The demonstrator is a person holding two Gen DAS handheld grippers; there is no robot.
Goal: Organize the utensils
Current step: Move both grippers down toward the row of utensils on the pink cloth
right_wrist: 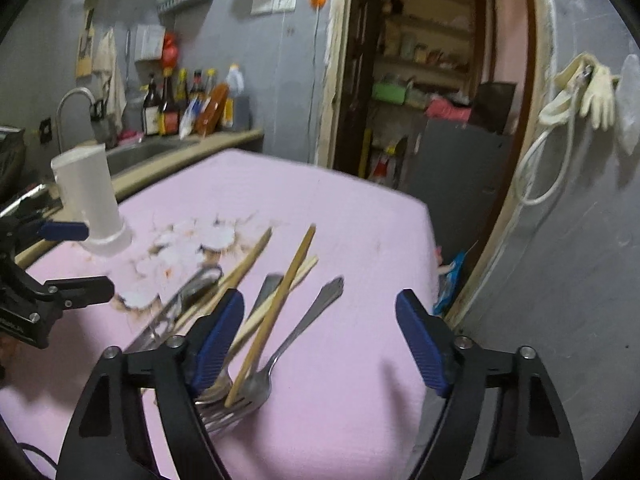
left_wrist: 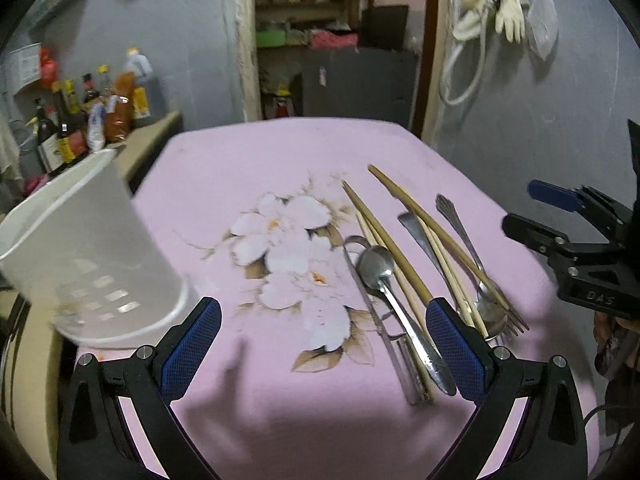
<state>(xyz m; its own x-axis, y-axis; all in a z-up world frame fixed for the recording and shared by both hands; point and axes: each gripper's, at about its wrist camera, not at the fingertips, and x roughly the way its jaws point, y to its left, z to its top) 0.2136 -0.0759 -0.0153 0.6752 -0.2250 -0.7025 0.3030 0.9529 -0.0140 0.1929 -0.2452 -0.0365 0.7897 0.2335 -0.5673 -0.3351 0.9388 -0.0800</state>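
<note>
- Utensils (left_wrist: 412, 276) lie in a loose heap on the pink cloth, at about four o'clock from the printed flowers in the left wrist view; none sits in the white holder (left_wrist: 92, 256) yet, so I judge the sorting is at its start.
- Left gripper (left_wrist: 324, 348) hangs low over the cloth with its blue pads spread wide and nothing between them; its right pad sits just beside the heap's near ends.
- White holder stands at nine o'clock, near the table's edge: smooth plastic, tall and round, with small slots low in its wall. It looks tilted, though the lens may cause that.
- Heap in this view: a polished metal spoon (left_wrist: 384, 276), slim wooden chopsticks (left_wrist: 404, 216) crossing it, a patterned metal handle (left_wrist: 456, 220), and fork tines at the near right end.
- Pink cloth (left_wrist: 248, 168) is matte and soft-looking.
- Right gripper (right_wrist: 320, 340), in the right wrist view, is also spread wide and holds nothing; its left pad is at the heap, and I cannot tell if it touches.
- One chopstick (right_wrist: 276, 312) leans across a fork (right_wrist: 256, 388) at six o'clock; the white holder (right_wrist: 90, 200) stands well apart at ten o'clock.
- Next move, as I judge it: single out one piece and close on its shaft. Thin, slick, overlapping pieces may drag their neighbours.
</note>
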